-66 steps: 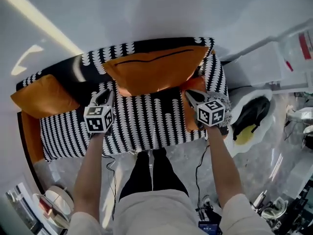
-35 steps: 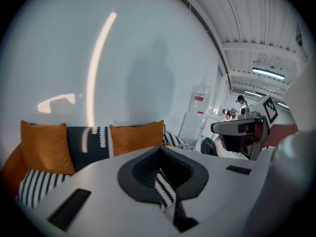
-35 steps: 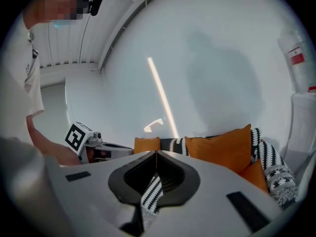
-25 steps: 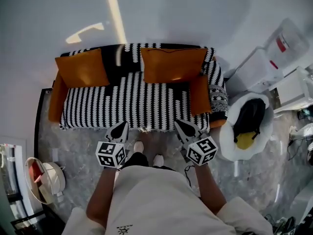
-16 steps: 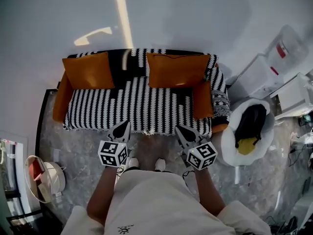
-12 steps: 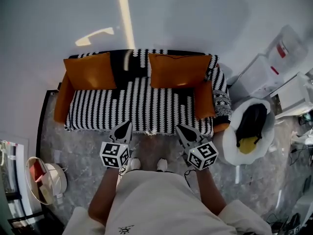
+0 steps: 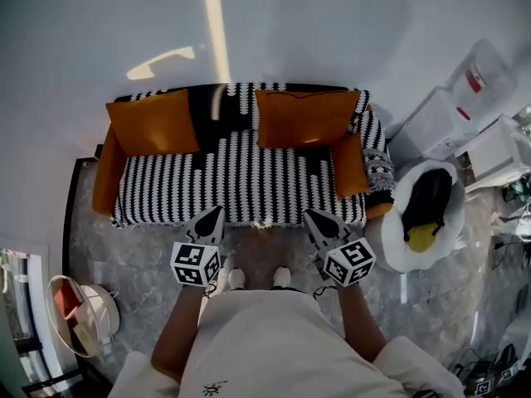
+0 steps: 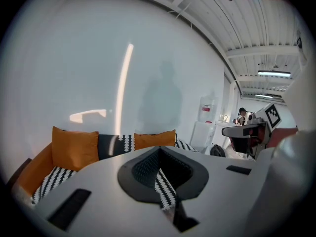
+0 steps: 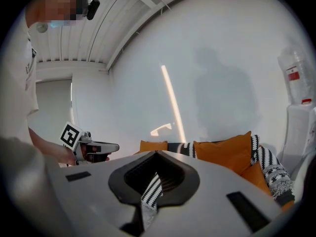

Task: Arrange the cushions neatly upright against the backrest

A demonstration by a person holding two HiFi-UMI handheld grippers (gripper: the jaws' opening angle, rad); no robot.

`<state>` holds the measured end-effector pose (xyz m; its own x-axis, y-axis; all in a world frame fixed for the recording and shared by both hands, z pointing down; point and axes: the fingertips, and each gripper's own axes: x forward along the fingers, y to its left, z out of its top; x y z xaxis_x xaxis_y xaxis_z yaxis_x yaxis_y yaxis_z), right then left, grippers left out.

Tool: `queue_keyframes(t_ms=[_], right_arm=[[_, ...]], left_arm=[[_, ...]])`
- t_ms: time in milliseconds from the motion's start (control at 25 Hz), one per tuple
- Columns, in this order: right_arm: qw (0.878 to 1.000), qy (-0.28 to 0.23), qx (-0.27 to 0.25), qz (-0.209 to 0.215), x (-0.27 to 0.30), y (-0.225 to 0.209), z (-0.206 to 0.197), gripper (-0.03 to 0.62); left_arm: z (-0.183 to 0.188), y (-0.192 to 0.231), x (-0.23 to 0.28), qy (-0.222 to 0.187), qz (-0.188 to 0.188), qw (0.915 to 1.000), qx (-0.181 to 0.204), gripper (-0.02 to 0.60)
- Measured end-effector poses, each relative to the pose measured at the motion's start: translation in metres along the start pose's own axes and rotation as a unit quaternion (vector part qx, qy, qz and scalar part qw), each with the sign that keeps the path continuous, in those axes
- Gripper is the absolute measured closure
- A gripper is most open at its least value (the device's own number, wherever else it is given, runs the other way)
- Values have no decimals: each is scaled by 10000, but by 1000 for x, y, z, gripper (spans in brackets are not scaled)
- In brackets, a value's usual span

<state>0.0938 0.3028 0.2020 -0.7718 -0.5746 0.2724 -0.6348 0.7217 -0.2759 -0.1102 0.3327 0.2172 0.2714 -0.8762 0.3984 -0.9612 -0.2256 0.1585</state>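
Two orange cushions stand upright against the backrest of the black-and-white striped sofa (image 7: 241, 181): the left cushion (image 7: 153, 121) and the wider right cushion (image 7: 305, 117). Both also show from the left gripper view, left cushion (image 8: 74, 147) and right cushion (image 8: 154, 139), and from the right gripper view as the near cushion (image 9: 224, 154) and far cushion (image 9: 153, 146). My left gripper (image 7: 209, 218) and right gripper (image 7: 317, 220) hover side by side just off the sofa's front edge. Both are shut and hold nothing, well apart from the cushions.
Orange armrests (image 7: 350, 166) close off both sofa ends. A white round seat with a black and yellow item (image 7: 423, 214) stands right of the sofa, white boxes (image 7: 440, 123) behind it. A round white object (image 7: 83, 313) sits on the marble floor at lower left.
Earlier both grippers were over the seat, right at the right cushion. Now the person stands back on the floor with both grippers off the sofa. Both cushions stay upright.
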Motion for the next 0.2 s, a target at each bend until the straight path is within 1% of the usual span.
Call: queue_keyframes(t_ms=[200], right_arm=[[9999, -99, -72, -92, 17, 8, 10, 571]], left_arm=[[7, 26, -5, -60, 20, 10000, 16, 563]])
